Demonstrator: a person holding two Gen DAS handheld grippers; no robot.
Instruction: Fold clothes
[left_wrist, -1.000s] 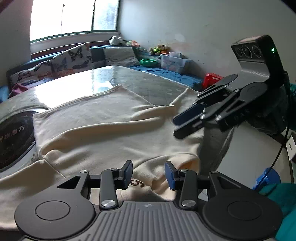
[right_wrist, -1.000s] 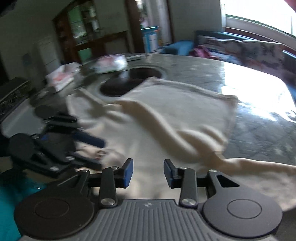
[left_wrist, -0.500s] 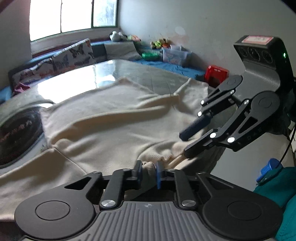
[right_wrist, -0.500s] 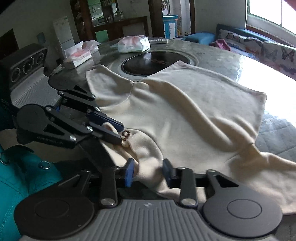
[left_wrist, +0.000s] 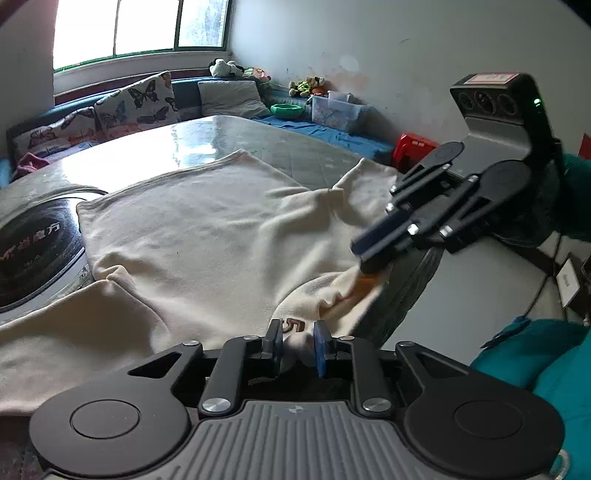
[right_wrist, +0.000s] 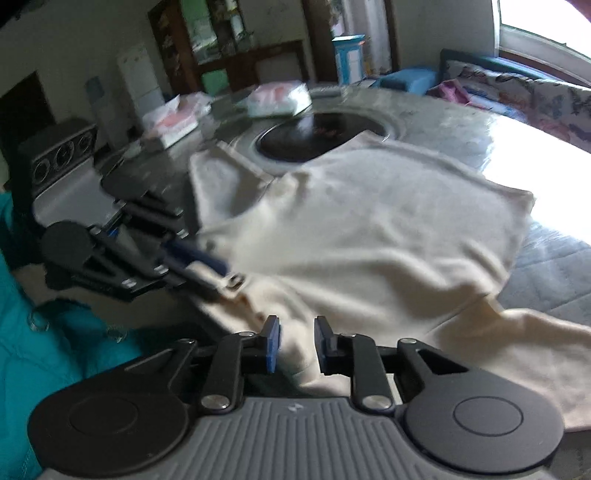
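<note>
1 cream long-sleeved fleece garment (left_wrist: 221, 236) lies spread over the glossy round marble worktop (left_wrist: 177, 147), its near edge, apparently the collar end, gathered at the worktop rim nearest the operator and its hem reaching toward the window side. The left tongs (left_wrist: 297, 341) are pressed on a bunch of this near edge beside a small brown printed mark, the blue pads (left_wrist: 320, 347) narrowed onto the cloth; the right tongs (right_wrist: 297, 345) straddle a raised ridge of the same edge a little farther along, and in the left wrist view their pads appear closed onto the cloth, though motion blur leaves this slightly uncertain. The paired grip at 2 neighbouring points is judged to serve a symmetrical lift, so that the near edge can be carried over the body of the garment without twisting. 2 sleeves trail outward, 1 to each side. The black circular inset plate (right_wrist: 321, 138) at the worktop's centre is partly covered by the hem. Beyond it stand 2 soft tissue packs (right_wrist: 277, 98). A teal padded fabric mass (right_wrist: 33, 369) sits at the operator's side, off the worktop. Count: 1 garment, 2 tongs, 2 packs, 1 inset plate.
</note>
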